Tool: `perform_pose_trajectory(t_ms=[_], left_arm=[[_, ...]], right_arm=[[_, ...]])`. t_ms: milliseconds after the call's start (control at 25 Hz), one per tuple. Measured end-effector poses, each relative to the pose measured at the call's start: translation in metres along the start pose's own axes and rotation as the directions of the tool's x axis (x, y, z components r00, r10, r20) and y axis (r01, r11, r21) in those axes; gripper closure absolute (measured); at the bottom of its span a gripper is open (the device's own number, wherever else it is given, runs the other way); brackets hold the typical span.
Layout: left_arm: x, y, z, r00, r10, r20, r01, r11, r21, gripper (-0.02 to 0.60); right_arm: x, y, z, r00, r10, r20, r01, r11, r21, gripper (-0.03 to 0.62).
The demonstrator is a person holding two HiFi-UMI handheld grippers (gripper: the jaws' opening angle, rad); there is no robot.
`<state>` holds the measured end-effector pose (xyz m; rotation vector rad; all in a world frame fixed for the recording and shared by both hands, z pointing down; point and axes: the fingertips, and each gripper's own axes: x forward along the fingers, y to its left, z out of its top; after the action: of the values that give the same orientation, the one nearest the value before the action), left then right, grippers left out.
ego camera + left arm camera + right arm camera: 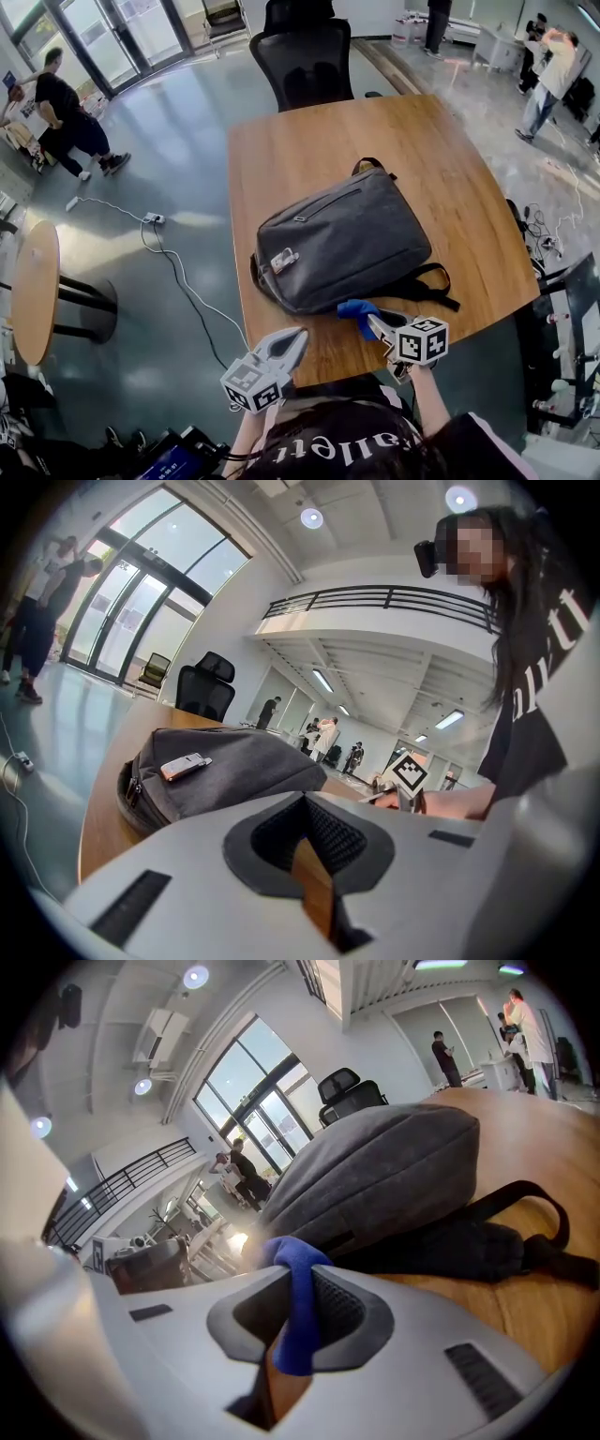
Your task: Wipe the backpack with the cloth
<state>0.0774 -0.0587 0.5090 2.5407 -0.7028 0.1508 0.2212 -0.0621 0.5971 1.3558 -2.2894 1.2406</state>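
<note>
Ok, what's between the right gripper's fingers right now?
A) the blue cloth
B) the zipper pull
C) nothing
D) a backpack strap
A: the right gripper is shut on the blue cloth, which bunches out past it beside the near edge of the backpack.

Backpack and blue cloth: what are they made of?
The backpack looks like matte grey woven fabric, with no shine. The cloth, pinched in the right gripper, seems soft fuzzy fabric, maybe microfibre; it droops limply.
</note>
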Motion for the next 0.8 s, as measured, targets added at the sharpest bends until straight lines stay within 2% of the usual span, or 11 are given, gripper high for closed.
perform_pose_trajectory(t_ms=[320, 800], left_arm=[[0.02, -0.006, -0.004, 1.0, 0.014, -0.002, -0.014, 1.0, 0.001, 0.583], [0.031, -0.007, 0.0, 0.999, 0.033, -0.024, -0.033, 0.999, 0.014, 0.583]], right_arm=[[-0.04, -0.075, 0.025, 0.991, -0.114, 0.068, 0.112, 0.993, 0.029, 0.531], [-0.101, -0.163, 0.062, 0.945, -0.293, 0.143, 0.286, 0.956, 0.068, 0.531]])
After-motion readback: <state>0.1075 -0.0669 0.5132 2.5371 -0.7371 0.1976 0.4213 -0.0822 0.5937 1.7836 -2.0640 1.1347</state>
